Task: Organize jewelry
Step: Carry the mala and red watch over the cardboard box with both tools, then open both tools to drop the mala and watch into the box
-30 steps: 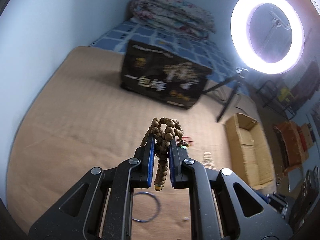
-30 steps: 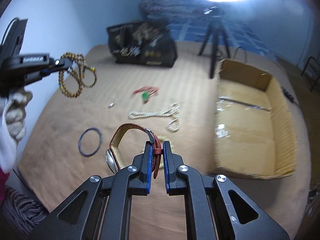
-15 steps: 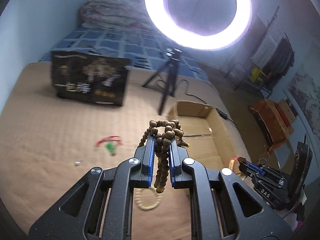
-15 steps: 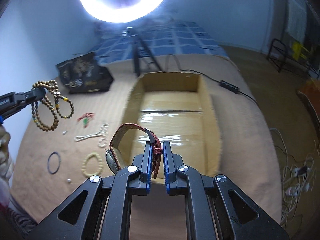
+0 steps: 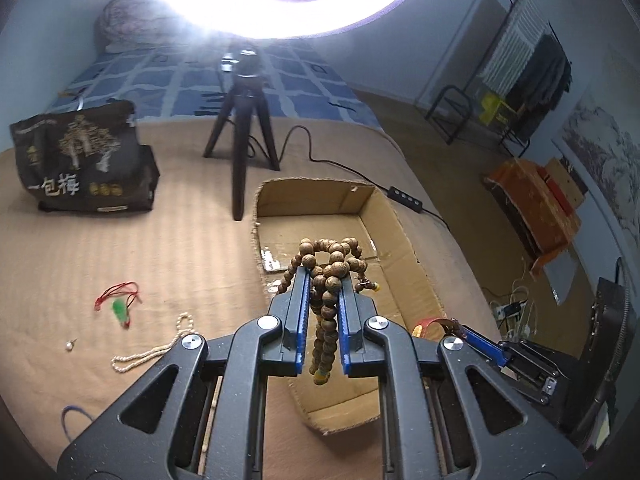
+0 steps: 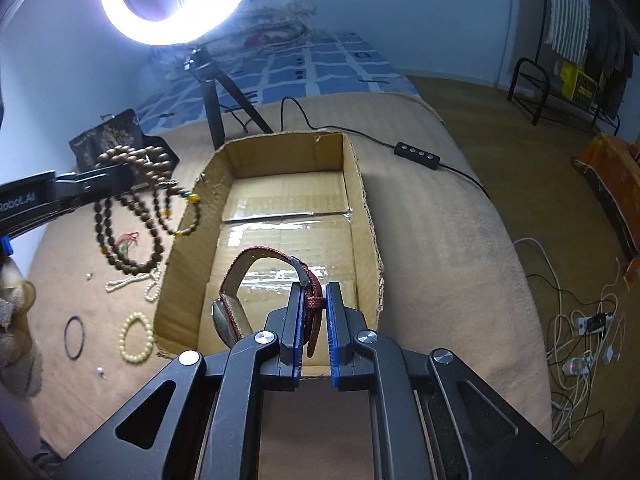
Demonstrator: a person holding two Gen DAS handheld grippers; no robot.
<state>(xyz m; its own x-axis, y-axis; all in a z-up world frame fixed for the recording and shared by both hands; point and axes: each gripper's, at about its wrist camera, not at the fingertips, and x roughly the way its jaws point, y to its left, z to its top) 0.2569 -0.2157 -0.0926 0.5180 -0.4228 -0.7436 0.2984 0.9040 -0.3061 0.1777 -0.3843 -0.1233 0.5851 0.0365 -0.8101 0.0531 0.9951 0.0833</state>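
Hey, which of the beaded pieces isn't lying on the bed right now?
The brown wooden bead strand. It hangs clamped in the left gripper, beside the cardboard box, while the pearl necklace and cream bead bracelet lie on the bed.

Black tongs [image 5: 325, 296], blue pads [image 6: 297, 332], silver screws [image 6: 267, 336].

"一包梅" on black bag [image 5: 80, 164]; "Robot.AI" on left claw [image 6: 120, 184].

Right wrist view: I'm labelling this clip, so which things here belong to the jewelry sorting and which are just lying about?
Job:
- wooden bead necklace in the left gripper
- red-strap watch in the right gripper
- cardboard box
- pearl strand, cream bead bracelet, dark ring

Lying about:
- ring light
- tripod
- black bag
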